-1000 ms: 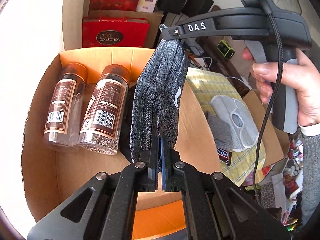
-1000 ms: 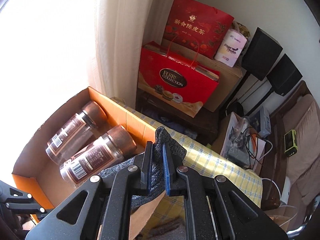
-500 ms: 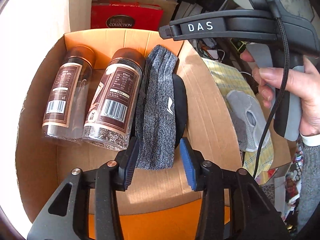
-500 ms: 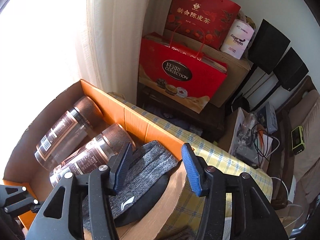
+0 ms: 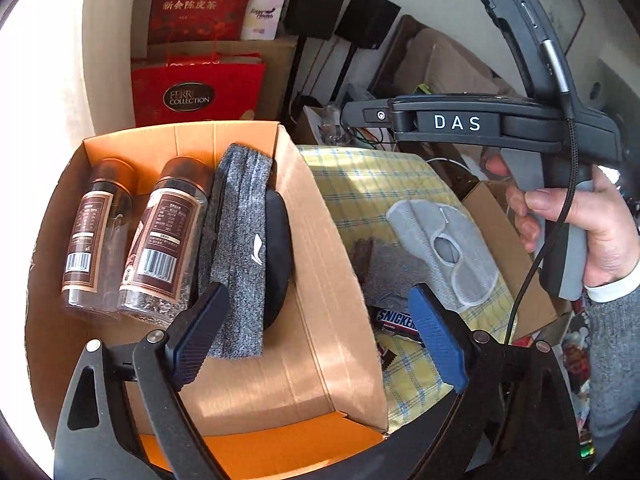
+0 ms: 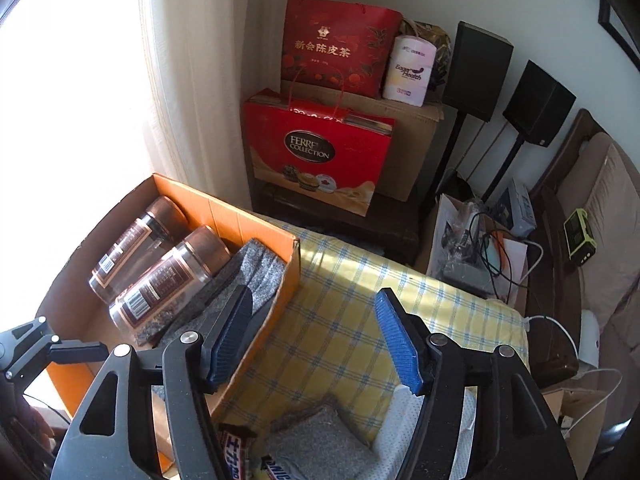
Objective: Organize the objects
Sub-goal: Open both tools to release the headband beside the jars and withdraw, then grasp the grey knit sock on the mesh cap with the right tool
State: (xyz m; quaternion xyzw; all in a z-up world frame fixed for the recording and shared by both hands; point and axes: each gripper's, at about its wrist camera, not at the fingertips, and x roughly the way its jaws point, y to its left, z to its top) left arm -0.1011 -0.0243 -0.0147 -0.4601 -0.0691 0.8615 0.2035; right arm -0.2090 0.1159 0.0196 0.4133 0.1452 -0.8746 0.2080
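The grey cap (image 5: 240, 248) lies inside the cardboard box (image 5: 320, 280), along its right wall and just beside the nearer of two jars. It is made of a speckled grey knit cloth with long folds running down it, it carries a small white logo on the lower part, and a black brim (image 5: 278, 256) shows from under its right edge. In the right wrist view the same cap (image 6: 256, 272) looks lighter at its far end, near the orange inner wall of the box (image 6: 224, 212).

The two jars (image 5: 164, 236) lie on their sides next to each other – clear bodies, brown labels with barcodes, copper-brown lids.

The left gripper (image 5: 316, 336) is above the near part of the box; its jaws are opening wide and nothing is between the pads. The right gripper (image 6: 316, 340) is over the edge of the box and the yellow checked cloth (image 6: 344, 320) – its jaws are opening too, and they hold nothing.

On the cloth, outside the box, lie a pale grey mask (image 5: 444, 248), a dark grey folded cloth (image 5: 392, 268) and a Snickers bar (image 5: 396, 320)
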